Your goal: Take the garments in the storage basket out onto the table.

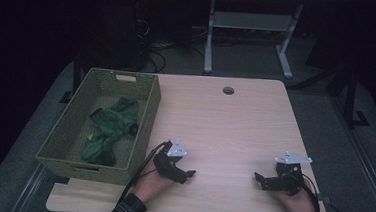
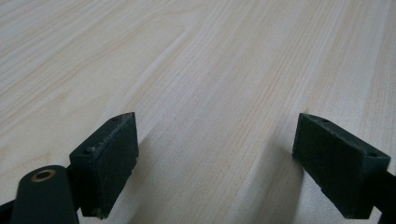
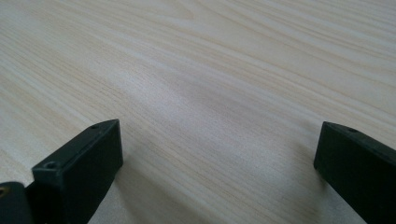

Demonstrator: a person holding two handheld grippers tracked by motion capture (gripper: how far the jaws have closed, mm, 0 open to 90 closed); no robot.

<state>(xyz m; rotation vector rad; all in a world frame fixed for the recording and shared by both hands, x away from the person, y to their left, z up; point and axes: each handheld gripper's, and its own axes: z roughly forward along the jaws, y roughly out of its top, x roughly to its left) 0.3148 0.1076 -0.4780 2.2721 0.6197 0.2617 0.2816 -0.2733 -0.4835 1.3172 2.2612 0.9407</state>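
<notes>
My left gripper (image 1: 189, 175) rests near the front of the light wooden table (image 1: 225, 123), just right of a woven green basket (image 1: 73, 143). Its jaws stand wide apart over bare wood, as the left gripper (image 2: 215, 158) view confirms, with nothing between them. My right gripper (image 1: 258, 179) sits at the front right of the table, pointing left toward the other one. In the right gripper (image 3: 219, 168) view its jaws are also spread wide over bare wood and hold nothing. Green cloth (image 1: 111, 128) lies crumpled inside the basket.
A round cable hole (image 1: 228, 90) sits near the table's far edge. Beyond the table stand the grey legs of another desk (image 1: 210, 37) and tangled cables (image 1: 155, 48) on a dark floor. The basket takes up the table's left side.
</notes>
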